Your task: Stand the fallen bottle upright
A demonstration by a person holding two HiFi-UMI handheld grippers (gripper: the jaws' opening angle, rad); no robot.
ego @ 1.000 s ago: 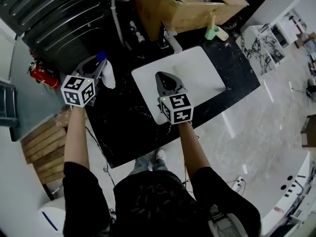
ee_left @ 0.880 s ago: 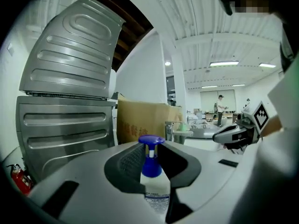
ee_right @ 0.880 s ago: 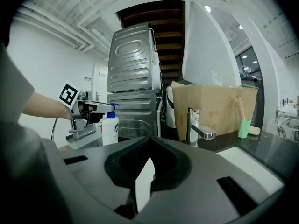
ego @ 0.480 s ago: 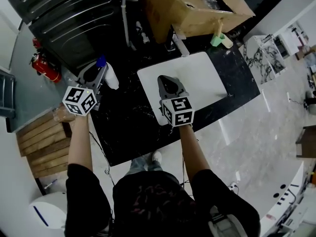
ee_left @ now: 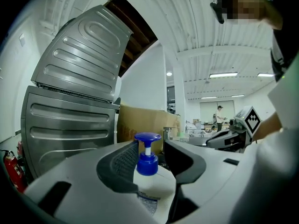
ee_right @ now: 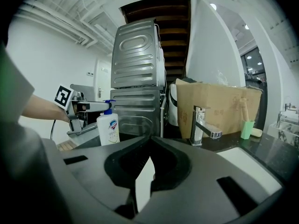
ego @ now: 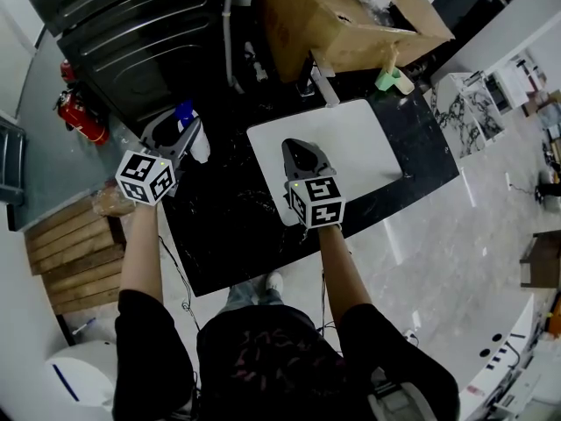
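A person in a black shirt, seen from above, reaches both bare forearms forward over a black stone countertop (ego: 219, 226) with white veins. Each hand holds a grey two-jaw gripper topped by a cube of black-and-white square markers.

The right gripper (ego: 296, 147) hangs over the near left part of a white rectangular sink basin (ego: 368, 139) set into the countertop. In the right gripper view its dark jaws are pressed together at the tips, with nothing between them.

The left gripper (ego: 187, 130) is at the countertop's left edge. Its jaws pinch a white plastic pump bottle (ego: 196, 139) with a blue pump head. In the left gripper view the ribbed pads sit on either side of the bottle's shoulder, and the blue pump rises between them. In the right gripper view the bottle is upright with its label facing the camera, and the left gripper is level with its neck.

A wooden slatted pallet (ego: 74, 253) lies on the floor to the left of the countertop. A red fire extinguisher (ego: 81, 117) is beyond it.

A chrome faucet (ee_right: 202, 125) stands at the basin's far edge, and a pale green cup (ee_right: 246, 129) is to its right. Behind them sits an open brown cardboard box (ego: 342, 16). Left of the box is a tall grey ribbed-metal appliance (ego: 123, 33).
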